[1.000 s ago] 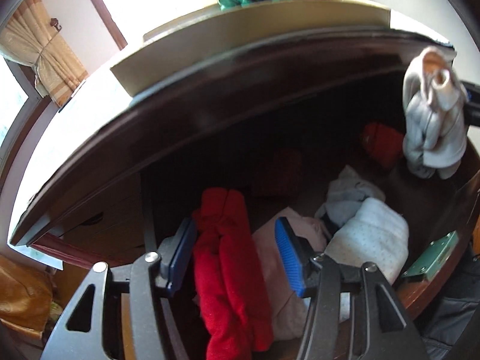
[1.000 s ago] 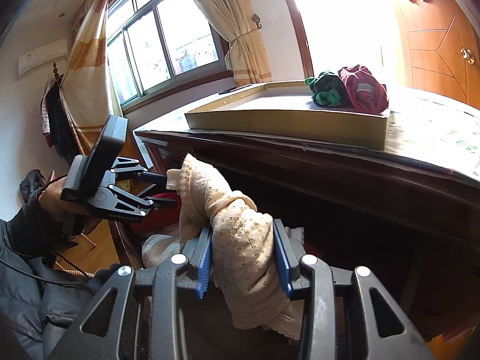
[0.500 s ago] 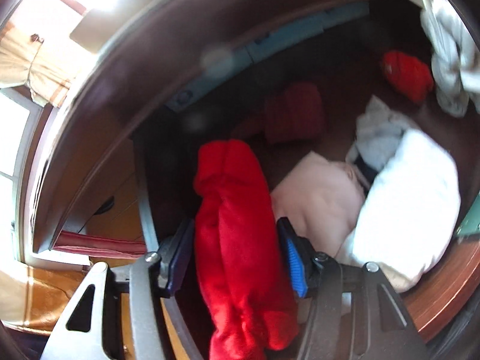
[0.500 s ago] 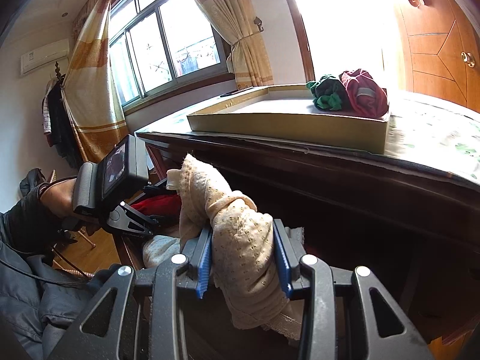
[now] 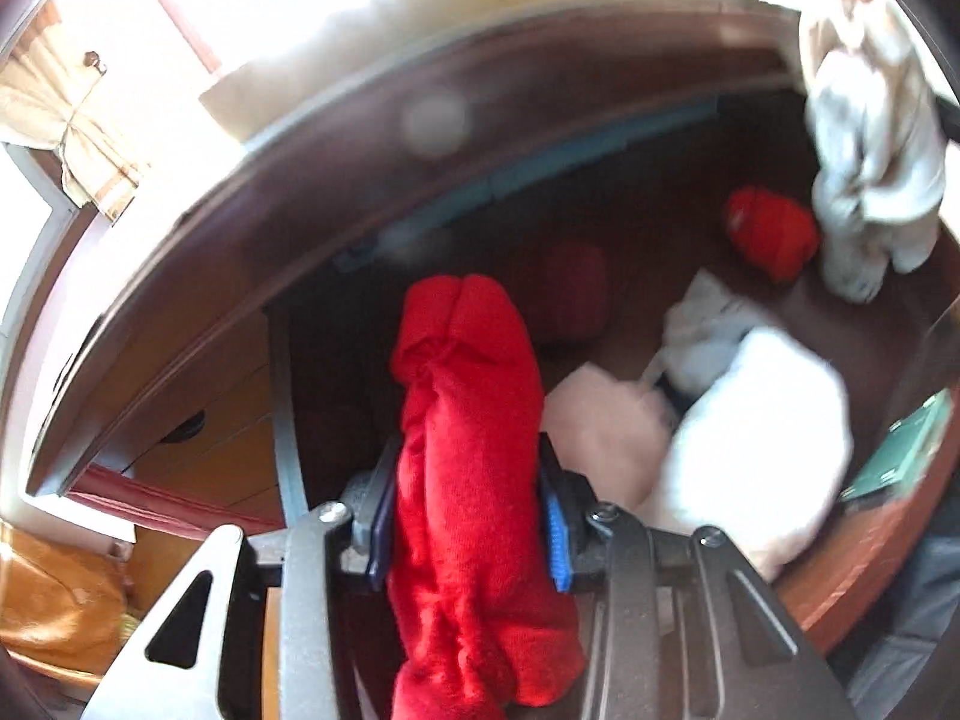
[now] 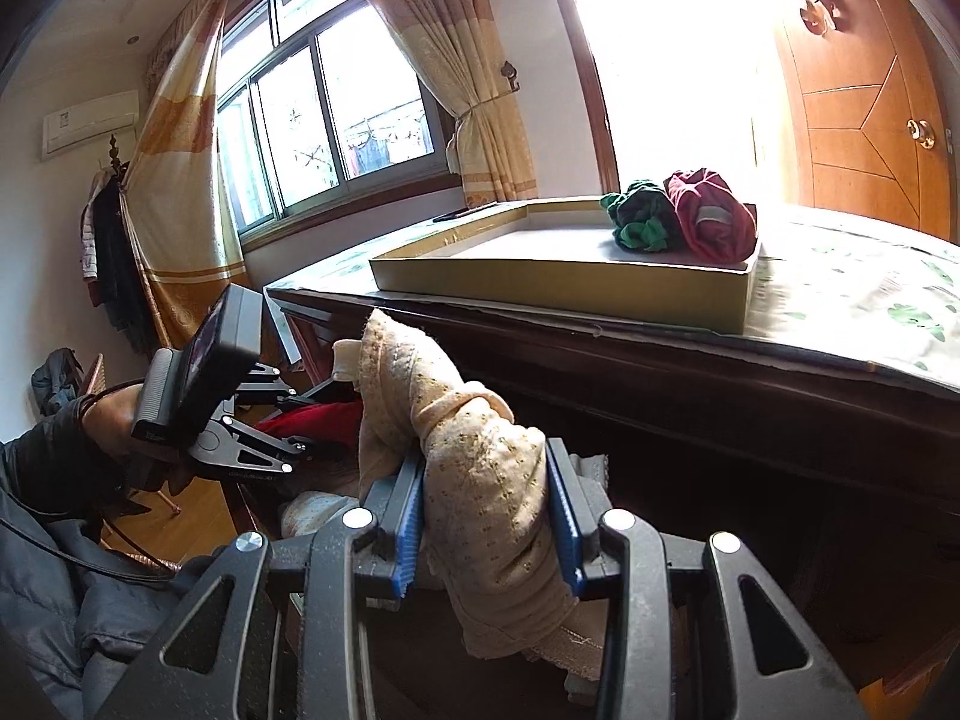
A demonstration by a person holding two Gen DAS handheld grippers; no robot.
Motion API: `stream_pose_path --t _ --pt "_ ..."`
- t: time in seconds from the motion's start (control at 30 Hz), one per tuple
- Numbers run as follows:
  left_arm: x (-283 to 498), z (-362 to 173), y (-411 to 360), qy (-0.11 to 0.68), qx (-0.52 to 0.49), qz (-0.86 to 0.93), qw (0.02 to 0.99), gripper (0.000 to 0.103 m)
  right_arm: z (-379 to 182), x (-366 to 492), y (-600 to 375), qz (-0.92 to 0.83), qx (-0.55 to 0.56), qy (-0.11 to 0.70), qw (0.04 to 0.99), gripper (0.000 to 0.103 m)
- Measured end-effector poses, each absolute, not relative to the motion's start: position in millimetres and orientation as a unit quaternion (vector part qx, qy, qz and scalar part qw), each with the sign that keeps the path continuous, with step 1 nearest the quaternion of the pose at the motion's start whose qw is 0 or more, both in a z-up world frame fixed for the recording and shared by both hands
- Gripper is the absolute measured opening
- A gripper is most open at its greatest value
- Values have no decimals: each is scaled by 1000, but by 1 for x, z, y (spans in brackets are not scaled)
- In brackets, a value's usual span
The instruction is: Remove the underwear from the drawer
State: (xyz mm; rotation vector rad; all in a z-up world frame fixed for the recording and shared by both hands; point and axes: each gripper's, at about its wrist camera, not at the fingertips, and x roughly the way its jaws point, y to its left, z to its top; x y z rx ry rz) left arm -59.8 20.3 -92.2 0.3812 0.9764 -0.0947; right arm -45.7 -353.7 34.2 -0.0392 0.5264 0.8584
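No readable writing: white lettering on the left tongs' frame in the right wrist view is too small to make out; the wall AC unit (image 6: 90, 120) has a label, also illegible.

Left tongs (image 5: 468, 531) closing on a red roll (image 5: 468, 420) of underwear, blue pads at both its sides, touching the cloth. Roll is bright red knit, folded lengthwise with a crease down the middle, lumpy, its end sticking out past the pads over the drawer (image 5: 288, 420). Picture is blurred.

Right tongs (image 6: 486, 531) clamped on a cream roll (image 6: 474, 468): beige fabric with small gold dots, twisted, one end poking up-left, a lace-like hem hanging below the pads. It is held in front of the dark tabletop (image 6: 660, 354) edge, above the open drawer.

In the drawer: pink piece (image 5: 600, 420), white bundle (image 5: 756, 456), grey-white piece (image 5: 702, 330), small red piece (image 5: 771, 228), dark red piece (image 5: 576, 288) further back. Green card (image 5: 900, 450) on the drawer's right edge.

On the tabletop a shallow tray (image 6: 570, 288) holds a green roll (image 6: 639, 222) and a maroon roll (image 6: 711, 216), touching, at its far right corner.

A hand (image 6: 111, 420) in a dark sleeve holds the left tongs.
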Motion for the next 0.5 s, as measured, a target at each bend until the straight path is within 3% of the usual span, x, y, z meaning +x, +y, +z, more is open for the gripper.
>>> stream_pose_path --t 0.5 --pt "-94 -61 6 327 115 -87 934 37 43 -50 -366 410 7 214 887 39"
